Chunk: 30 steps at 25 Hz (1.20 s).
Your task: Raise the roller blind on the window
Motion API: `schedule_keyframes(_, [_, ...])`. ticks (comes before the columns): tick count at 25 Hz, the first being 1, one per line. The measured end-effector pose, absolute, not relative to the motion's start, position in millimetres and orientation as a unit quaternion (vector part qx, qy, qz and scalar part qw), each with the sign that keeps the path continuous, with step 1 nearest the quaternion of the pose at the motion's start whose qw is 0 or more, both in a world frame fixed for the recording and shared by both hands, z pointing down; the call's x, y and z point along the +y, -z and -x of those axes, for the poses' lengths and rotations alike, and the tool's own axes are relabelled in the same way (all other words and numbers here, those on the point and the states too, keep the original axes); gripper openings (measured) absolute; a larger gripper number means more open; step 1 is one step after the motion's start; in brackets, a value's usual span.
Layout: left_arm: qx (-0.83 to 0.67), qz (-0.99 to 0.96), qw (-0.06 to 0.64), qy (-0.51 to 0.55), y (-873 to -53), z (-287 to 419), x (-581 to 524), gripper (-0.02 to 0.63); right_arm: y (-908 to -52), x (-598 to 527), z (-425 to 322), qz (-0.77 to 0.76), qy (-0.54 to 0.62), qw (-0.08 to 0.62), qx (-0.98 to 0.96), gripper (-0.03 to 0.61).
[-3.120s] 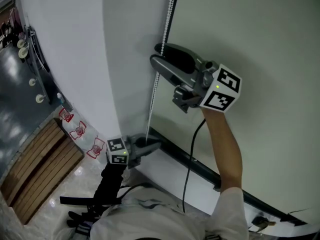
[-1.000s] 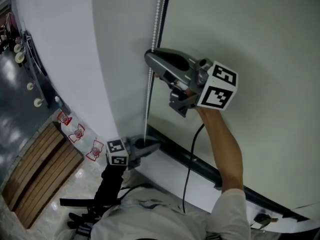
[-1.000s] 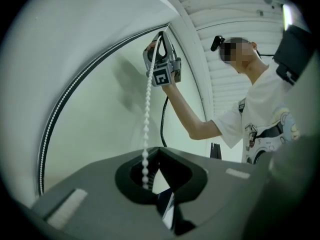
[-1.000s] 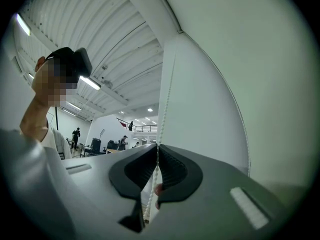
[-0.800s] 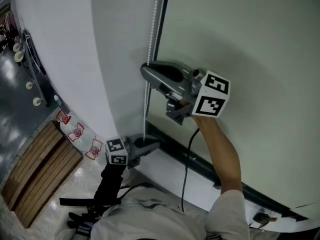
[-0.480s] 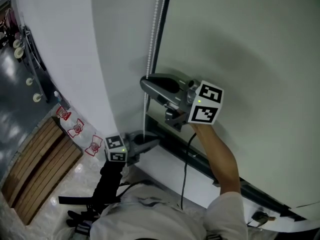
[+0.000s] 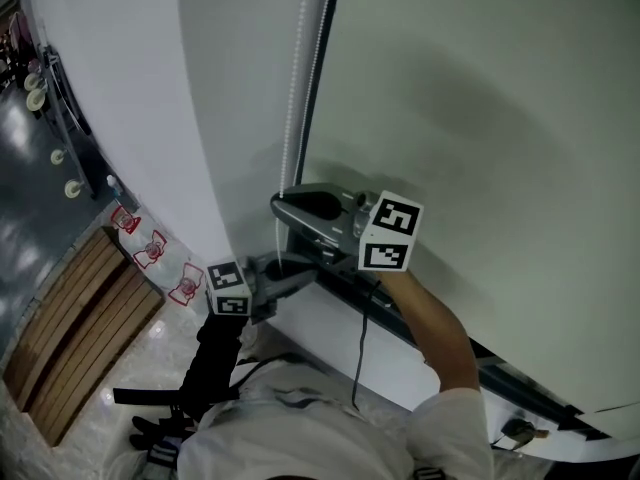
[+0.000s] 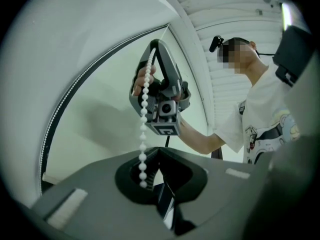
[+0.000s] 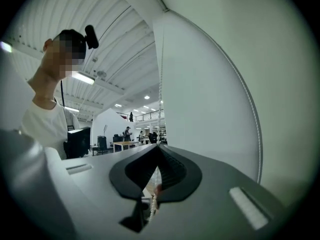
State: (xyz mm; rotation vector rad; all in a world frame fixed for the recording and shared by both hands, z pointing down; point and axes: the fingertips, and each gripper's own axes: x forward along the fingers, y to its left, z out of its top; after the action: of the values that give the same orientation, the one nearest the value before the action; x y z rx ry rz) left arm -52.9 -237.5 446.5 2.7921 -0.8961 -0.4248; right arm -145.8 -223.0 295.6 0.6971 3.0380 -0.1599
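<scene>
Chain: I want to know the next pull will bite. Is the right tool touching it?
Touching. The right gripper view shows the right tool shut, with the chain pinched between its pads.

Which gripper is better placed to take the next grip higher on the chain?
Right, probably. The right gripper grips the chain above the left gripper, which sits lowest with the chain passing between its shut fingers.
</scene>
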Motion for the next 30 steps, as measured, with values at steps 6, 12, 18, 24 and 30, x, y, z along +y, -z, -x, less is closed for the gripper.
schedule_keyframes(6, [-0.298,-0.940,0.088,0.141,-447.4,52.5,-236.8,-0.002,-310.0,-229.6,142.5,-0.215,0.066,0.005,0.974,0.003])
schedule_keyframes(12, [-0.297,-0.941,0.085,0.138,-445.0,51.0,-236.9,-0.002,-298.7,-232.9,137.7,-0.206,0.056,0.030,0.976,0.009])
schedule_keyframes(18, [-0.296,-0.942,0.082,0.137,-443.4,51.5,-237.8,-0.002,-256.3,-239.1,137.0,-0.215,0.047,0.068,0.973,0.123])
schedule_keyframes(24, [-0.299,-0.941,0.083,0.134,-445.3,53.4,-238.0,-0.002,-188.0,-254.1,139.6,-0.210,0.008,0.116,0.971,0.124])
schedule_keyframes(30, [-0.299,-0.941,0.086,0.133,-446.9,52.9,-237.3,-0.002,-112.3,-263.9,141.8,-0.214,-0.023,0.159,0.963,0.123])
